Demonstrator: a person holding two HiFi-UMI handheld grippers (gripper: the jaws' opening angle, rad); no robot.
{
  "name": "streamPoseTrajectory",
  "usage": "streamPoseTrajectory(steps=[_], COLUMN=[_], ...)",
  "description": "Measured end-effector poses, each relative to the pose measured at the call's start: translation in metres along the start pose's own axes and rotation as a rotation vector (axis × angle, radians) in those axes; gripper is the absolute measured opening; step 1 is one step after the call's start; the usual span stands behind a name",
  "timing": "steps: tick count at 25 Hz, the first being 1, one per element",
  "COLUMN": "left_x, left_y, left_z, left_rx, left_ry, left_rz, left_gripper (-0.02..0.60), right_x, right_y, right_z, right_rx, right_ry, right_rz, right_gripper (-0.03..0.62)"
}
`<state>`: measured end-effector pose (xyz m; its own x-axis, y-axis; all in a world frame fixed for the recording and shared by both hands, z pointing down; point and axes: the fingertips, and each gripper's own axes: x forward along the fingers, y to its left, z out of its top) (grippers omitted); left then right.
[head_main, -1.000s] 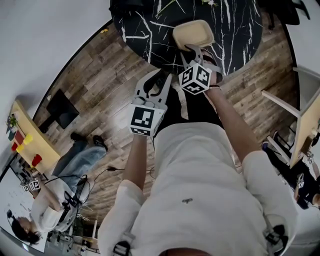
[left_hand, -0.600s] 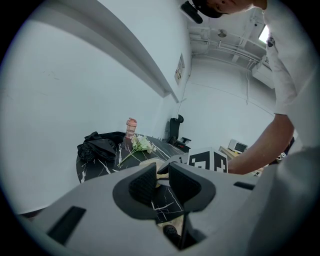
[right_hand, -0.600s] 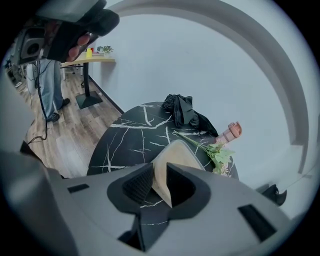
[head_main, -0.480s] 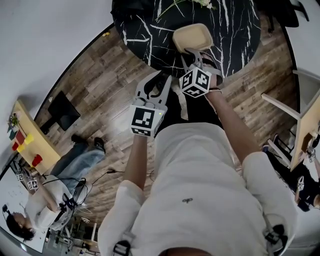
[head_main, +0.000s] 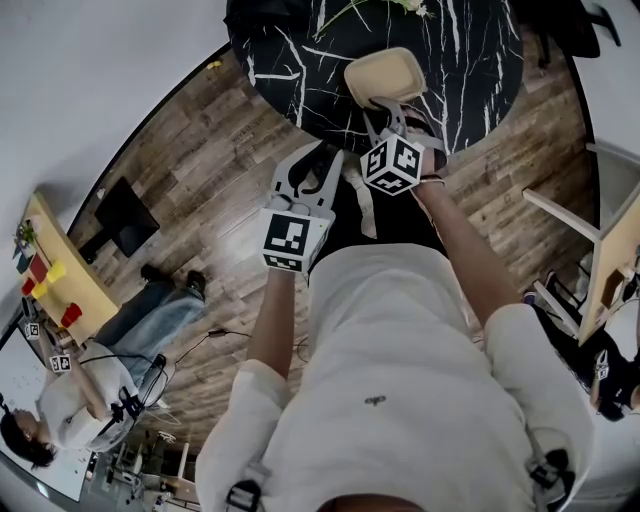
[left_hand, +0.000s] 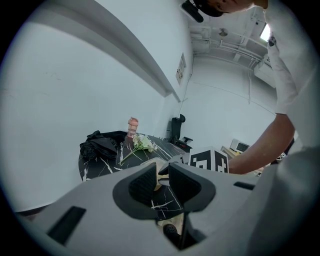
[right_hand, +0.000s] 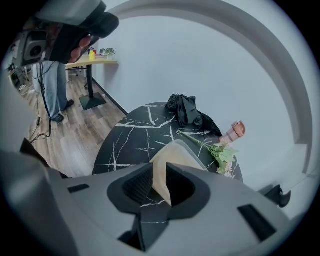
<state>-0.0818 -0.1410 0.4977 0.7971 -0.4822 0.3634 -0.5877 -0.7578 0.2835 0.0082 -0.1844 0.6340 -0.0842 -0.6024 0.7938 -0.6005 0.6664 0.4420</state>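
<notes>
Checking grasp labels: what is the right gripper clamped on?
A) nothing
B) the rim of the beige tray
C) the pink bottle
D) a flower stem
B: the right gripper has its jaws shut on the rim of the beige tray, above the black table.

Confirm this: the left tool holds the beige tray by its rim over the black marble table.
Wrong tool. The right tool holds the beige tray by its rim over the black marble table, as the right gripper view shows; the left tool has its jaws apart with nothing between them.

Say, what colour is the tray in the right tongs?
Pale beige; the shallow rounded tray shows best in the head view.
</notes>
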Motion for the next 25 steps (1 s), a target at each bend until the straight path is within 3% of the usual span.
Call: streamPoseTrajectory(steps=[25], left_x=[0.001], left_y=[-0.015], left_z=[0.014], left_rx=[0.033], left_ry=[-0.016], left_rz=[-0.031], left_gripper=[0.077], right_x=[-0.036], right_y=[-0.034], right_z=[0.006], right_rx=[-0.052], right_ry=[-0.030], right_rz=[-0.148], right_gripper=[0.044])
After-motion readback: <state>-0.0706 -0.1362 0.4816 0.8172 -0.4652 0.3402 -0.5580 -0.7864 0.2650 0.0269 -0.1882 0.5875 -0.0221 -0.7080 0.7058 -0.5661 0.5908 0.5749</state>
